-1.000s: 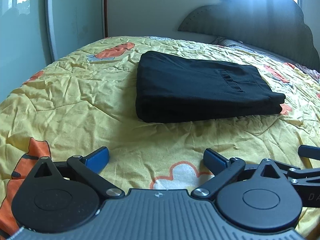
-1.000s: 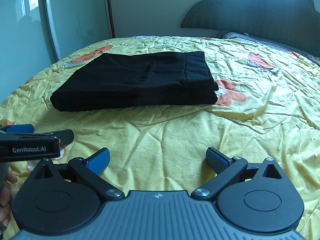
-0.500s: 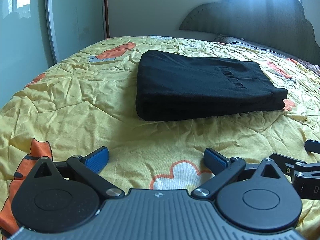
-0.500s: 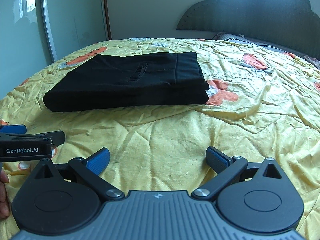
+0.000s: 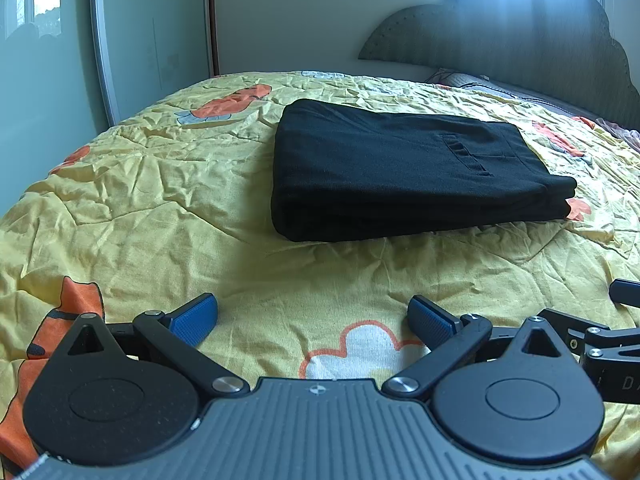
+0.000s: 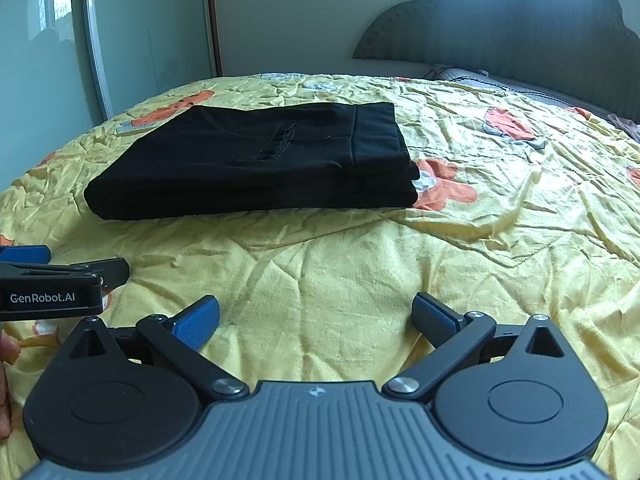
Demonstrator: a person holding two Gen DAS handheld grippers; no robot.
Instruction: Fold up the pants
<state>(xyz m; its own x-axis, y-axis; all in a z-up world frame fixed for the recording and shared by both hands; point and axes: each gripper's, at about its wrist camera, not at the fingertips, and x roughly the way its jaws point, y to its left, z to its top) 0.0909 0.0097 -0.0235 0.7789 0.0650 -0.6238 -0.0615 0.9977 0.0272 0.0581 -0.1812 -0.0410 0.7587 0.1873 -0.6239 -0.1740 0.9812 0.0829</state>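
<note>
One pair of black pants (image 5: 392, 168) lies folded into a flat rectangular stack on the bed (image 5: 160, 208), on its yellow quilt with orange prints, near the middle and well ahead of both tools. Two grippers are in view. The left gripper (image 5: 312, 320) hangs low over the quilt with its jaws released, wide apart and empty; the right gripper (image 6: 316, 320) is likewise spread and holds nothing. One headboard (image 6: 520, 40) stands behind. Compared with a second ago, the pants have not moved, and both grippers sit a little farther back with their jaws as wide as before.
</note>
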